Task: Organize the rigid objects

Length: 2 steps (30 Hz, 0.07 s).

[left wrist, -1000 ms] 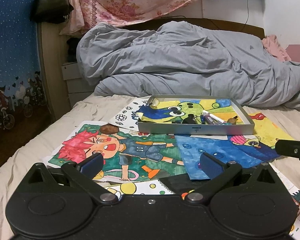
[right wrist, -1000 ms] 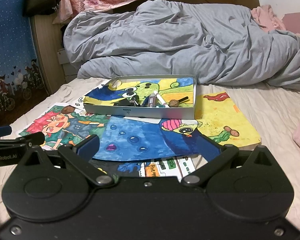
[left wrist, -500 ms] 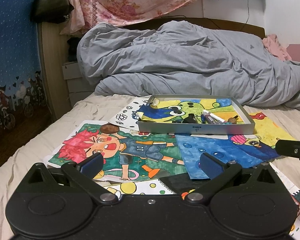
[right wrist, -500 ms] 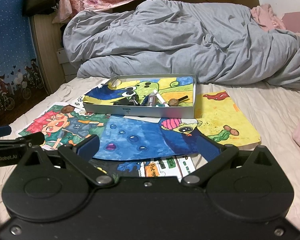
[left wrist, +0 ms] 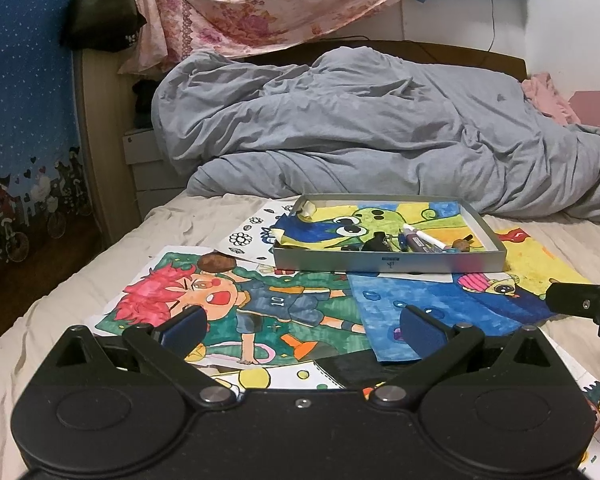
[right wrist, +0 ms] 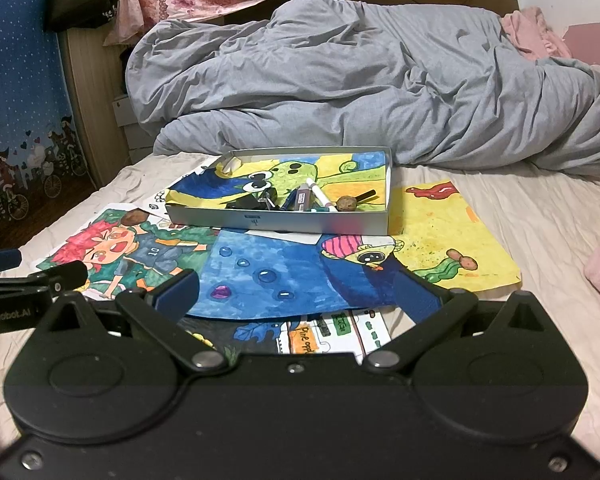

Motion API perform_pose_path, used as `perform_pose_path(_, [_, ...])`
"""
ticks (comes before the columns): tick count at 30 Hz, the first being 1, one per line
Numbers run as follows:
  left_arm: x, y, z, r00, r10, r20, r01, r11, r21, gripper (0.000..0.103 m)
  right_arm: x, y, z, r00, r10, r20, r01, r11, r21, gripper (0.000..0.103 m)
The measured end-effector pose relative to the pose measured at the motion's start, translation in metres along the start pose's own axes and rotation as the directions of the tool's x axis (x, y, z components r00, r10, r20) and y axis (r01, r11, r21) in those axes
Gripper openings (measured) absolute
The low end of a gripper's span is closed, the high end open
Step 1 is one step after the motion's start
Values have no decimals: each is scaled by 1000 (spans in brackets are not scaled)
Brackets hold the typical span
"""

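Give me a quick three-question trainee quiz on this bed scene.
1. True or false: both the left gripper and right gripper are open and hold nothing.
2. Where does the brown nut outside the grey tray lie? A) on the red-haired kid drawing B) on the grey duvet C) in the tray
3. Fill in: the white-capped marker lies inside the ____.

Key: 1 true; 2 A; 3 tray.
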State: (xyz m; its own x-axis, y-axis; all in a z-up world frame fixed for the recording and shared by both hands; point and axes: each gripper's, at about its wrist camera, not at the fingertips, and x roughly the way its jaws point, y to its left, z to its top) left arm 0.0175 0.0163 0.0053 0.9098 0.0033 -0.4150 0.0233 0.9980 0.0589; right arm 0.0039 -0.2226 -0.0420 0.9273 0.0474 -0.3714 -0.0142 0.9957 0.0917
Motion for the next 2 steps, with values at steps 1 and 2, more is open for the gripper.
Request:
perform_pose_path(1, [0,-1,0,1000,0,-2,0,1000,1,102,0,0,0,1000,0,-1,0,1000,0,103])
perform_pose_path(2, [1,-2,0,1000,0,-6,0,1000,0,102,0,0,-2,1000,-1,-2,1,1000,0,103])
